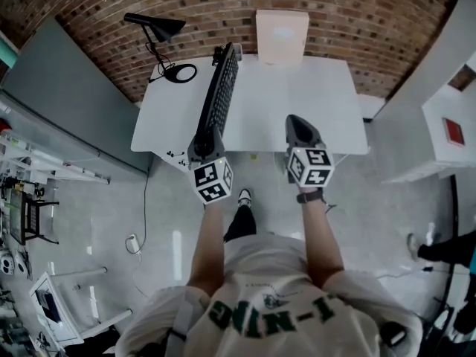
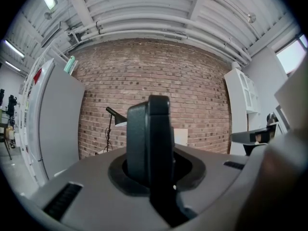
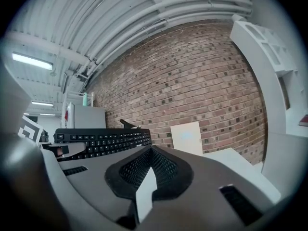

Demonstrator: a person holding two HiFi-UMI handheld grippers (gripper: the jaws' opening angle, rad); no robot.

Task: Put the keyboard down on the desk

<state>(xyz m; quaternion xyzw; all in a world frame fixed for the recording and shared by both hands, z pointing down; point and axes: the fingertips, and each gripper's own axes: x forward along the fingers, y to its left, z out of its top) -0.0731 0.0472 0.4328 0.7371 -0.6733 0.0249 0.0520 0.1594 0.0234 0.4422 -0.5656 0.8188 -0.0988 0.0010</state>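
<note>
A black keyboard (image 1: 220,94) stands on its long edge over the left part of the white desk (image 1: 305,95), keys facing right. I cannot tell whether it touches the desk top. My left gripper (image 1: 207,138) is shut on its near end. In the left gripper view the keyboard's end (image 2: 150,134) rises between the jaws. My right gripper (image 1: 299,123) is level over the desk's front edge, shut with nothing in it and well to the right of the keyboard. In the right gripper view its jaws (image 3: 150,151) meet, with the keyboard's keys (image 3: 101,140) at the left.
A black desk lamp (image 1: 158,27) stands at the desk's far left corner. A pale board (image 1: 282,36) leans against the brick wall at the back. A grey cabinet (image 1: 67,88) is to the left, and white shelves (image 1: 446,129) are to the right.
</note>
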